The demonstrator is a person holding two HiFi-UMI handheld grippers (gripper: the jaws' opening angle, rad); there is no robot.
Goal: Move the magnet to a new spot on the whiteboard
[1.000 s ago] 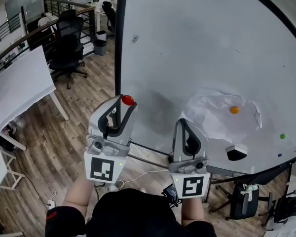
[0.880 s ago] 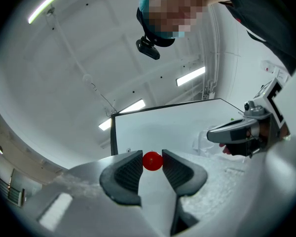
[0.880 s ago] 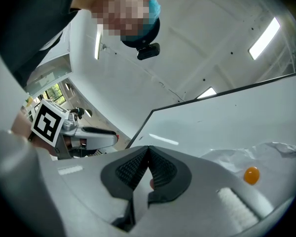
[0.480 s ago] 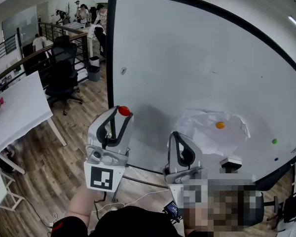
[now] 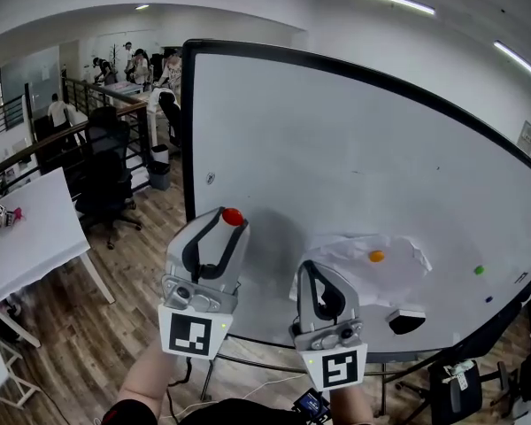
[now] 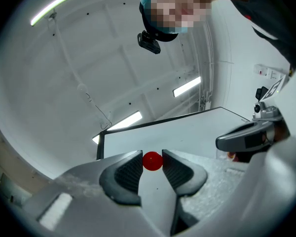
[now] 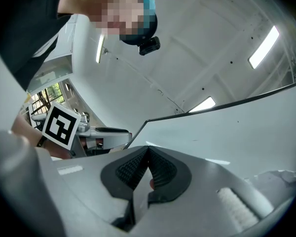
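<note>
Head view: left hand-held gripper (image 5: 227, 223) pinches the red magnet (image 6: 152, 161) at its jaw tips, in front of the whiteboard's (image 5: 336, 140) lower left area. Right hand-held gripper (image 5: 318, 278) is pressed together, empty.

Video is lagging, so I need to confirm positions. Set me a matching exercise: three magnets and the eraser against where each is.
Things: 1 red round magnet; 2 orange round magnet; 3 green round magnet; 4 black-and-white block eraser.
Places: A on the crumpled white paper; B bare whiteboard, right of that paper; C between the left gripper's jaws; D below the paper, near the whiteboard's lower edge.
Pairs: 1-C; 2-A; 3-B; 4-D.
</note>
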